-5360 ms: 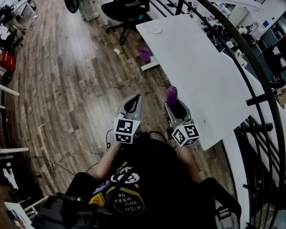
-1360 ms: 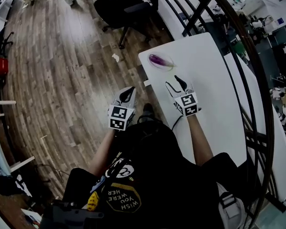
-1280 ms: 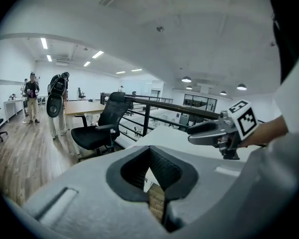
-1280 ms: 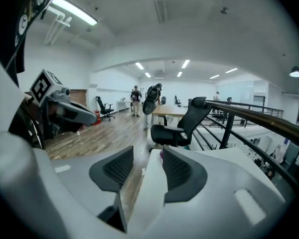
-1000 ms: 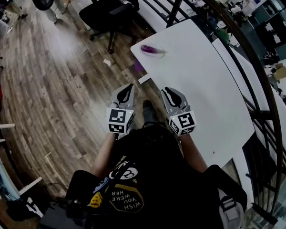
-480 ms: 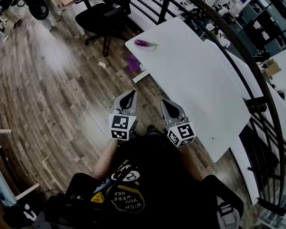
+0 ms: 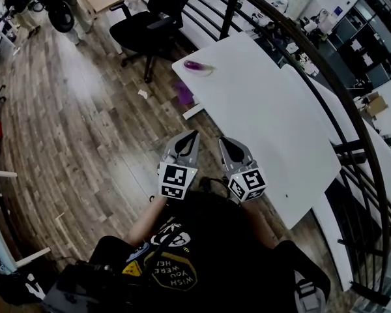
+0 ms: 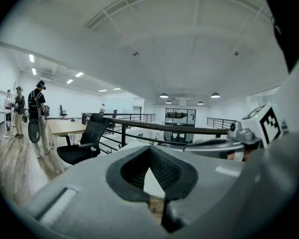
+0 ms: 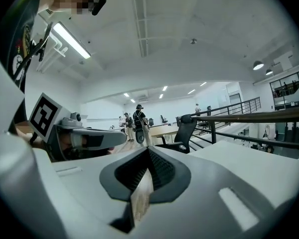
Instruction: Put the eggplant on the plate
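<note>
The purple eggplant [image 7: 193,64] lies on a pale plate [image 7: 204,70] at the far corner of the white table [image 7: 267,109]. Both grippers are held close to the person's body, well short of the plate and off the table's near-left edge. My left gripper [image 7: 190,137] is over the wooden floor, and its jaws meet with nothing between them in the left gripper view [image 8: 149,153]. Beside it, my right gripper [image 7: 227,142] is also shut and empty [image 9: 148,154]. Each gripper's marker cube shows in the other's view.
A black office chair [image 7: 158,18] stands beyond the table's far end. A purple object [image 7: 182,91] lies on the floor under that corner. A curved black railing [image 7: 326,64] runs along the table's right side. People stand far off [image 9: 138,123].
The eggplant, earlier held in the right gripper, now lies on the plate. Both grippers have drawn back from the table toward the body, and the right jaws have shut.
</note>
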{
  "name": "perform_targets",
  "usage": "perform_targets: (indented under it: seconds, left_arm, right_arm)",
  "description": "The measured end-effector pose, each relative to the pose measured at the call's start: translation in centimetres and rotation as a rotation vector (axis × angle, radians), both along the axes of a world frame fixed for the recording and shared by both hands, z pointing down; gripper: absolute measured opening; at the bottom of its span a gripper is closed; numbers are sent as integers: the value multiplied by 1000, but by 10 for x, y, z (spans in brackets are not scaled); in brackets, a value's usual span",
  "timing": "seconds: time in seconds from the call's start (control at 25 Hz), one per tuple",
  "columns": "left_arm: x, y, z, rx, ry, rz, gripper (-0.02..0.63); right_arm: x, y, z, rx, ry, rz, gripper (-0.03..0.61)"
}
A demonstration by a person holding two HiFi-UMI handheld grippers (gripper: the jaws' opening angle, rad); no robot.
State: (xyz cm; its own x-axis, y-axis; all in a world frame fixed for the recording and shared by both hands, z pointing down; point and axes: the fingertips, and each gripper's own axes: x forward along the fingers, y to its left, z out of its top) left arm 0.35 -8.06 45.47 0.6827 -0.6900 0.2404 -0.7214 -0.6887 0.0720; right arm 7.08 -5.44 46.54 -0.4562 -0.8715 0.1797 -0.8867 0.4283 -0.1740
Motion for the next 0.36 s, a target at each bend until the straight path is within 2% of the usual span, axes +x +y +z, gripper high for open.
perform_targets:
  seconds: [0.16, 0.36]
  left_arm:
    - [1, -3, 1, -1, -2, -39, 5]
    - [9, -1, 0, 6, 6, -32, 5]
  right_arm:
    - [8, 6, 6, -11, 0, 2, 2]
    - [19, 6, 7, -10, -6, 6, 2]
